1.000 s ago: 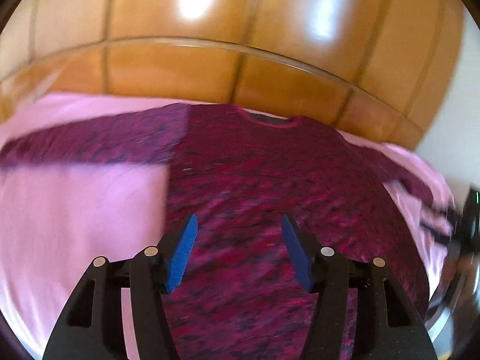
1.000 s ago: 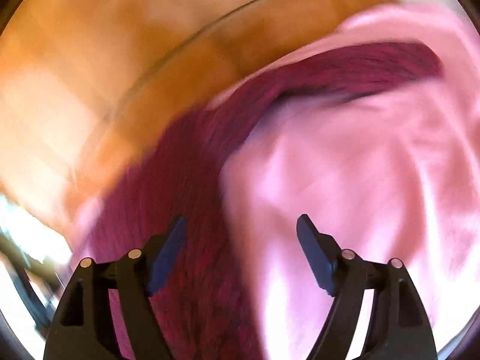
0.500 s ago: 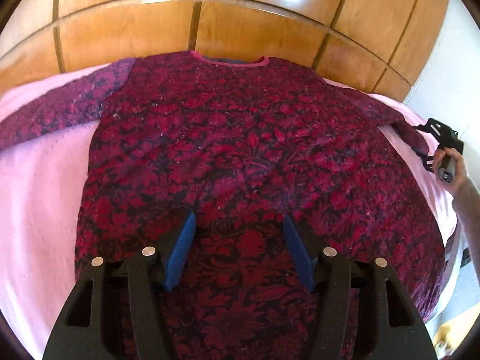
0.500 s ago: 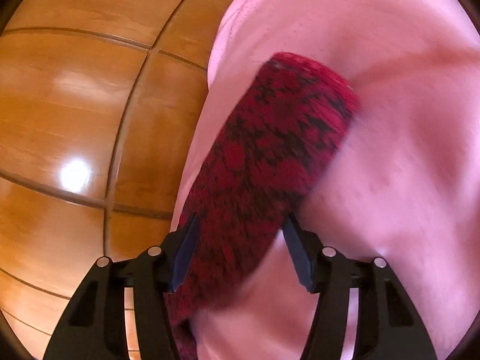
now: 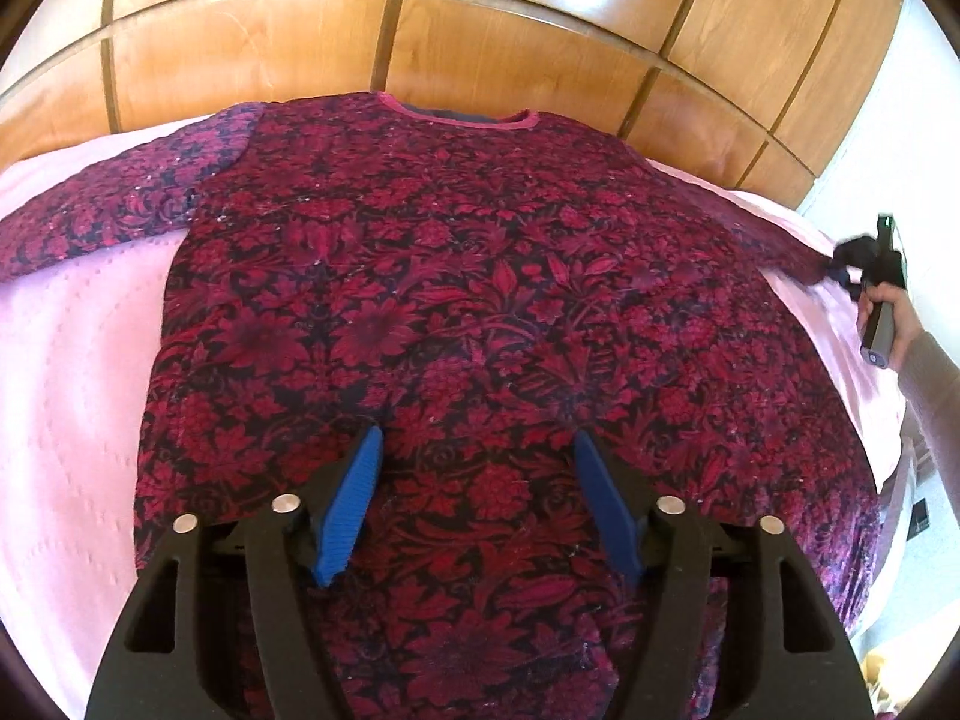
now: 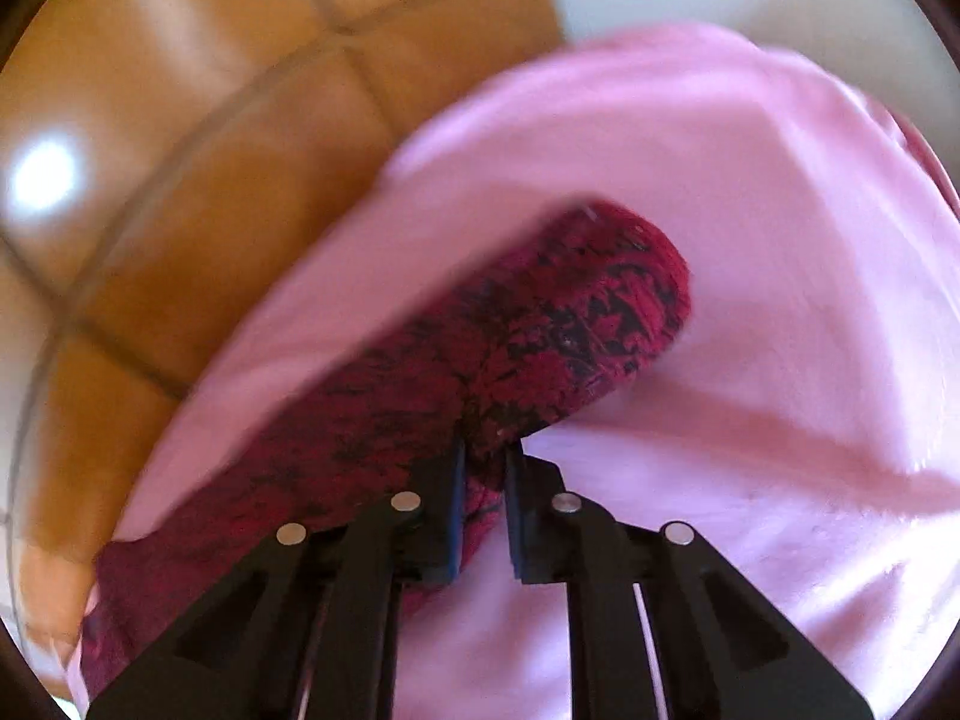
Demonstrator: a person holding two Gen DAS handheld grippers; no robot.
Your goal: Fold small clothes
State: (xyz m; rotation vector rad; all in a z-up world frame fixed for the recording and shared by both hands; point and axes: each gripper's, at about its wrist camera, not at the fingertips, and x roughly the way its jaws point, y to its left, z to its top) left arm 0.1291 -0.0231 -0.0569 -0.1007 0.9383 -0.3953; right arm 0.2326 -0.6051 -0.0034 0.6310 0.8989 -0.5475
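A dark red floral long-sleeved top (image 5: 468, 312) lies flat, front up, on a pink bedspread (image 5: 66, 396), neckline toward the wooden headboard. My left gripper (image 5: 477, 450) is open and empty, hovering over the lower middle of the top. My right gripper (image 6: 483, 456) is shut on the top's right sleeve (image 6: 540, 336) near the cuff; in the left wrist view it shows at the far right (image 5: 864, 258), held by a hand. The left sleeve (image 5: 114, 216) lies stretched out to the left.
A glossy wooden panelled headboard (image 5: 480, 42) stands behind the bed. A white wall (image 5: 900, 120) is to the right. The bed's right edge (image 5: 888, 456) drops off beside the top's hem.
The right gripper has closed on the sleeve near the cuff, from open around it half a second ago. The left gripper has stayed open over the top, nearly still.
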